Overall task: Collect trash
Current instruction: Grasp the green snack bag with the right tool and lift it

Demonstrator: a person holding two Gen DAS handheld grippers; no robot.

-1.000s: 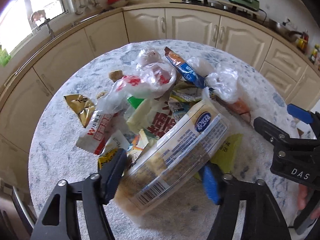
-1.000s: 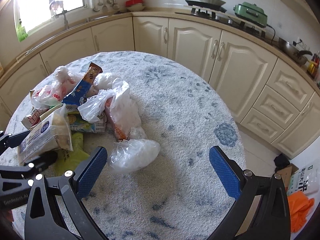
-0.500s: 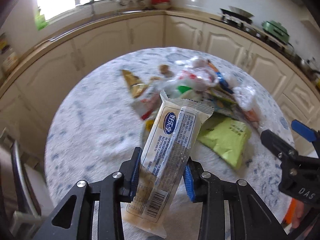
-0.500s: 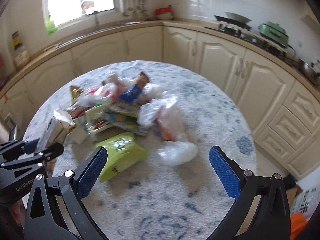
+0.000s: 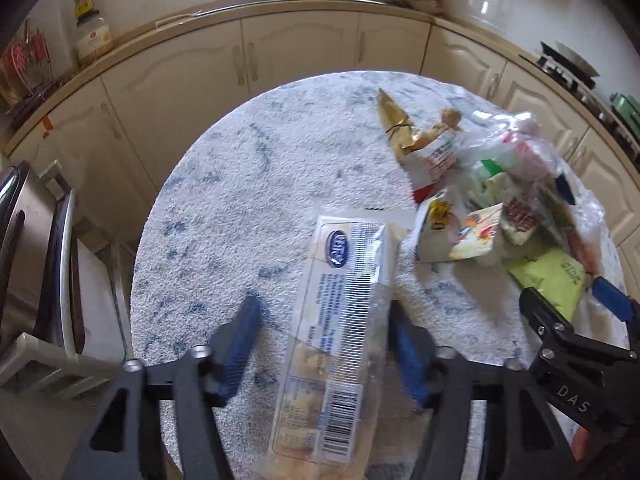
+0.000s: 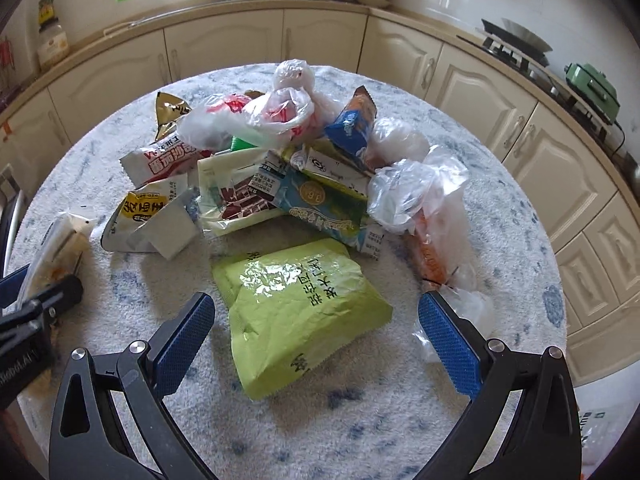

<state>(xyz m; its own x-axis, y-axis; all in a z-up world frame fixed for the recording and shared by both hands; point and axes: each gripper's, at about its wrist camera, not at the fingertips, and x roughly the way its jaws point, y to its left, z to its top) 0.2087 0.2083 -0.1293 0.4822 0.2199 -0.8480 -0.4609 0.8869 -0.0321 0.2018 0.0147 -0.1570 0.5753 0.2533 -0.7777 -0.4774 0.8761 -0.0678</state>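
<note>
A long clear snack package (image 5: pixel 352 248) with a blue oval logo and a barcode stands between the jaws of my left gripper (image 5: pixel 324 312), over the table's bare left side. The jaws are opening: the left pad stands clear of the package, the right pad is close beside it. My right gripper (image 6: pixel 316 304) is open and hovers over a lime-green packet (image 6: pixel 300 312), which lies between its fingertips. Behind it is the trash pile (image 6: pixel 280 160) of wrappers and plastic bags. The left gripper (image 6: pixel 36 300) shows at the left edge of the right wrist view.
The round table (image 6: pixel 500 200) has a white-and-blue mottled cover. Cream cabinets (image 6: pixel 480 92) curve around it. A metal chair frame (image 5: pixel 24 260) stands at the table's left. A green appliance (image 6: pixel 592 84) sits on the counter at right.
My left gripper carried the clear package left, away from the pile, squeezed it, and its jaws have now widened. My right gripper moved in over the green packet.
</note>
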